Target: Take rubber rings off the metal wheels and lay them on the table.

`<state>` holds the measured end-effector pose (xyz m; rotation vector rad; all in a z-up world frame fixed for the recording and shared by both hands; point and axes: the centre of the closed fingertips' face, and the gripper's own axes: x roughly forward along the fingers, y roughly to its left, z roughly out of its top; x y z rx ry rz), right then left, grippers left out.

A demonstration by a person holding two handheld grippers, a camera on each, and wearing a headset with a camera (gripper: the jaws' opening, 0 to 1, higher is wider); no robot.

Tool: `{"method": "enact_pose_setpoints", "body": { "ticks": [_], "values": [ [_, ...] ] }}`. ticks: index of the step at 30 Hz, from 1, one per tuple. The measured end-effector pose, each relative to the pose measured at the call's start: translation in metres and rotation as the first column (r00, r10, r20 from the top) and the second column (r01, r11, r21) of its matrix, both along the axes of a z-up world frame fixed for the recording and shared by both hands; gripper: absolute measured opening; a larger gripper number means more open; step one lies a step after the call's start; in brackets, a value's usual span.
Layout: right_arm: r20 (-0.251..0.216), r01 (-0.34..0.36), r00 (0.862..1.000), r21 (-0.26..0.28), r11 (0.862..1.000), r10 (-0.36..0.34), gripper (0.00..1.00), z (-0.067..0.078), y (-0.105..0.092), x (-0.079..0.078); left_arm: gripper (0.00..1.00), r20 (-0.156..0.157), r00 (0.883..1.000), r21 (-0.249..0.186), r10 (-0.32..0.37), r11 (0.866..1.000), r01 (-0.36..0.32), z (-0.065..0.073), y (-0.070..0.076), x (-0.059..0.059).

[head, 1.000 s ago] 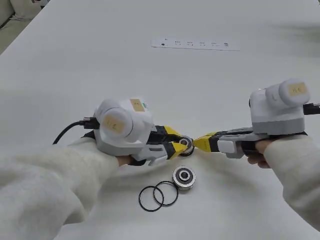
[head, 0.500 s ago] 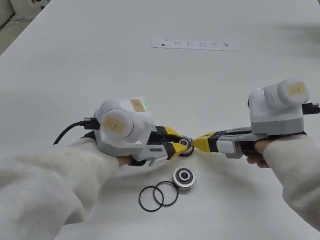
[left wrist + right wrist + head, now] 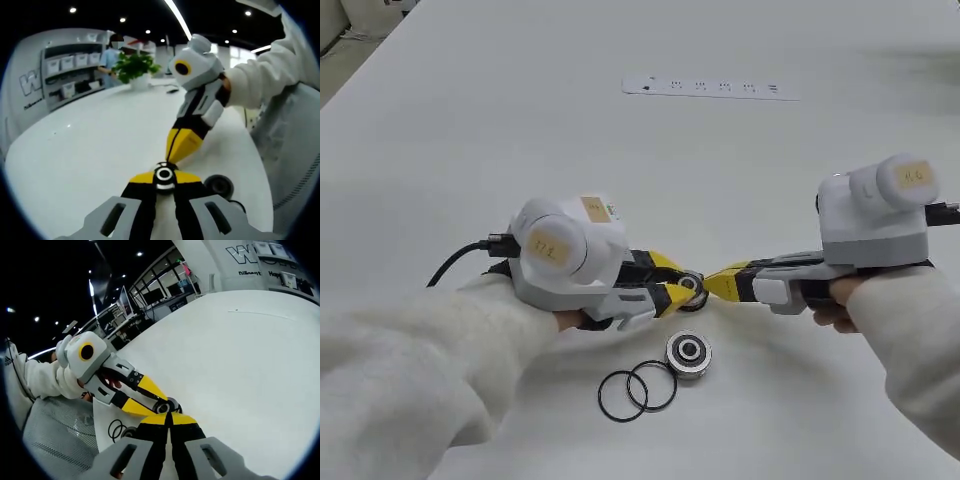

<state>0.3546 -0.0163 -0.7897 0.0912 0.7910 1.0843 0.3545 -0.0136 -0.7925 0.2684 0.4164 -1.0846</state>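
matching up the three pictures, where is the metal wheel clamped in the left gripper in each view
Head view: metal wheel at centre, between the left gripper and the right gripper.
Left gripper view: low centre, clamped in that view's own jaws.
Right gripper view: low centre, just past that view's own jaws.
Shared landmark: the right gripper's yellow tip, meeting the wheel.

the left gripper and right gripper each have a rounded white housing, a grey-and-black body and yellow pointed tips. tan labels mark the housings; a black cable trails from the left one. the sleeves are fluffy white.
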Motion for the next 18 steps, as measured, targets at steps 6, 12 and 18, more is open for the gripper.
{"method": "enact_pose_setpoints", "body": {
  "ticks": [6,12,18],
  "values": [
    [0.002,-0.003,1.0,0.001,1.0,0.003,0.0,0.001,0.0005,-0.0007,0.13,0.0,1.0,0.0,0.0,1.0,0.0,0.0002,-0.0001,-0.0001],
    [0.003,-0.006,1.0,0.002,1.0,0.006,0.0,0.0014,0.0008,-0.0013,0.13,0.0,1.0,0.0,0.0,1.0,0.0,0.0003,-0.0004,-0.0001],
    [0.003,-0.01,1.0,0.004,1.0,0.01,0.0,0.002,0.0009,-0.0018,0.13,0.0,1.0,0.0,0.0,1.0,0.0,0.0003,-0.0007,-0.0001]
  ]
}}
